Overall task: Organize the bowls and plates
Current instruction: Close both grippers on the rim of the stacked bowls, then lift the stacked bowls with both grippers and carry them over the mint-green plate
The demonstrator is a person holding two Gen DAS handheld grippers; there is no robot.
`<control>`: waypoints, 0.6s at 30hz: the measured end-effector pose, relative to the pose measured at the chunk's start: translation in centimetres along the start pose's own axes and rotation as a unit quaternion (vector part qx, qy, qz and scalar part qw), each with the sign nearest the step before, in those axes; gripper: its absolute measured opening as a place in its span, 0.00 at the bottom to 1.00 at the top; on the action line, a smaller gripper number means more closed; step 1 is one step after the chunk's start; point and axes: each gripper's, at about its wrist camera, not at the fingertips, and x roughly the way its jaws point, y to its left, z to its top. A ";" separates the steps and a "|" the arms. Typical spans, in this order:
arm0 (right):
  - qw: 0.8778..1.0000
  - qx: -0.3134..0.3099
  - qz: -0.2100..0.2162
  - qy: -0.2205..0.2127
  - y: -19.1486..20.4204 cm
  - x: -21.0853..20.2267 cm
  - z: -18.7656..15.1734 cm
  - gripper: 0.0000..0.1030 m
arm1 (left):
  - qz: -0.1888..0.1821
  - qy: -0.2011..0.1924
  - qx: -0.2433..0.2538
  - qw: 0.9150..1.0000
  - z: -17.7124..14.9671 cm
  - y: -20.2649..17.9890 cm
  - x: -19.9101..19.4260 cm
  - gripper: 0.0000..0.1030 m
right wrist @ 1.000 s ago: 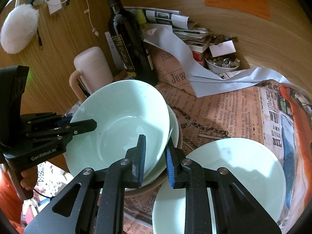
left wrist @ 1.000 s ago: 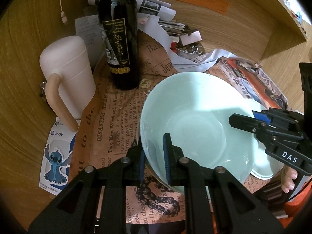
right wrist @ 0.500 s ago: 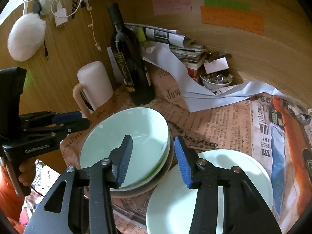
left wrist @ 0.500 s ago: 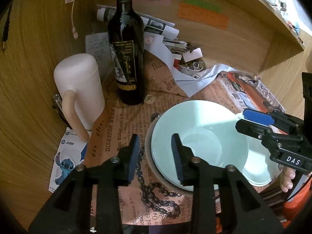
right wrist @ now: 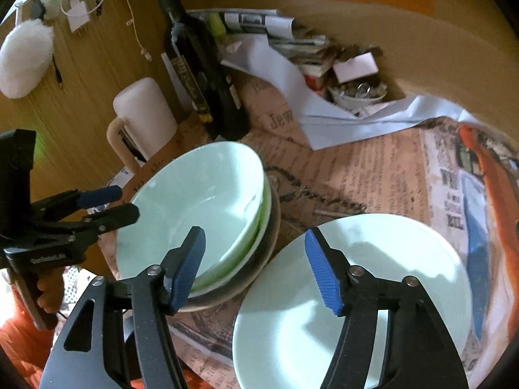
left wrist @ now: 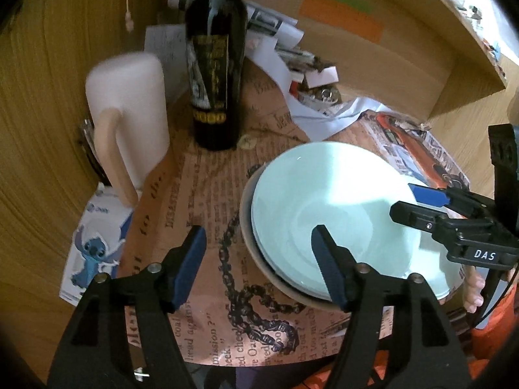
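The left gripper point(left wrist: 259, 259) is opening with nothing between its jaws; the pale green bowl point(left wrist: 334, 214) sits nested atop the stack at its two o'clock. The right gripper point(right wrist: 254, 265) is also opening, empty; the white plate point(right wrist: 389, 275) lies at its four o'clock, just beside the stack.

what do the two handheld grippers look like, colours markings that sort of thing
Both are black plastic two-finger tools with ribbed blue pads and silver pivot screws. The left gripper shows small white lettering on its body in the right wrist view; the right gripper reads "DAS" in white in the left wrist view. Orange clothing shows behind the left one.
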 end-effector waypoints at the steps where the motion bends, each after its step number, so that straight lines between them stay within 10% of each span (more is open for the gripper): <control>1: 1.000 0.001 0.002 0.004 0.0 0.2 0.1 0.59 | -0.001 0.003 -0.002 1.000 -0.1 0.1 0.2 0.65; 18: 0.998 -0.017 0.002 0.060 0.9 2.9 0.8 0.53 | -0.068 0.051 -0.019 0.996 -0.3 0.2 2.7 0.62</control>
